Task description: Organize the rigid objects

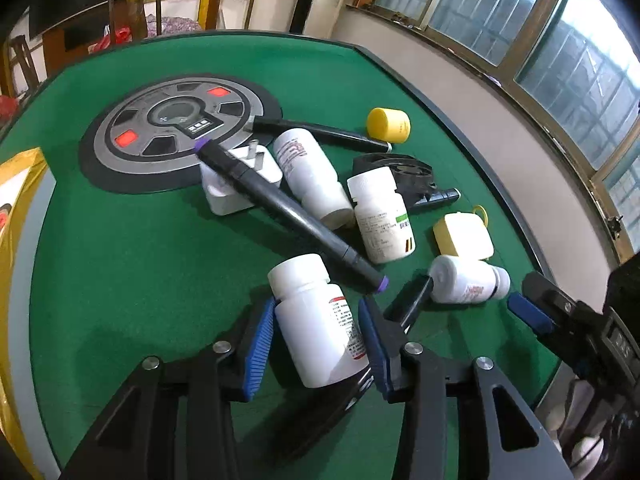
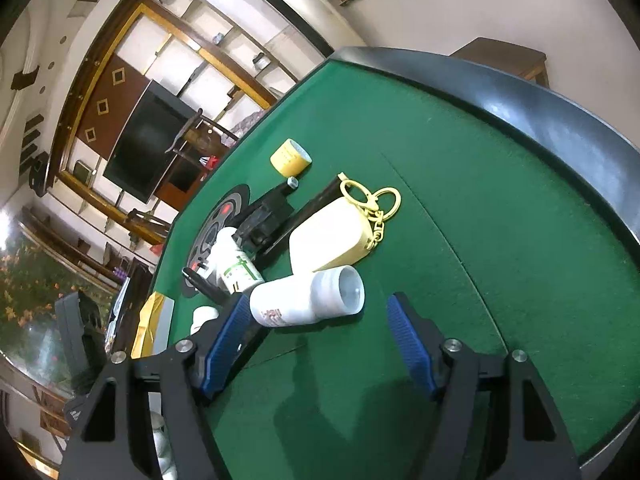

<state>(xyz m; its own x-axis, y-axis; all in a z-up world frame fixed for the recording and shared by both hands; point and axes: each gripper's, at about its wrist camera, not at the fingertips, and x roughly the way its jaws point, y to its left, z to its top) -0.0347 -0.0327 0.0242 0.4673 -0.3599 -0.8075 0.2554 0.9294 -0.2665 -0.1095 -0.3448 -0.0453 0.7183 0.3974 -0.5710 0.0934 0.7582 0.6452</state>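
In the left wrist view my left gripper (image 1: pixel 318 312) is shut on a white pill bottle (image 1: pixel 320 320) that leans on the green felt, both blue pads against its sides. Beyond it a pile holds a black marker with purple caps (image 1: pixel 288 208), a white plug adapter (image 1: pixel 240 176), two more white bottles (image 1: pixel 308 172) (image 1: pixel 380 216) and a yellow cap (image 1: pixel 388 124). My right gripper (image 2: pixel 319 299) is open. Just ahead of its fingertips lies a small white bottle (image 2: pixel 308 300) on its side, close to the left finger. Behind that is a cream case (image 2: pixel 332 236) with a yellow keyring.
A round grey control panel (image 1: pixel 176 128) sits in the table's middle. A yellow package (image 1: pixel 20 220) is at the left edge. A black fan-like part (image 1: pixel 400 176) and a black pen (image 1: pixel 320 132) lie in the pile. The raised black table rim (image 2: pixel 520 92) curves along the right.
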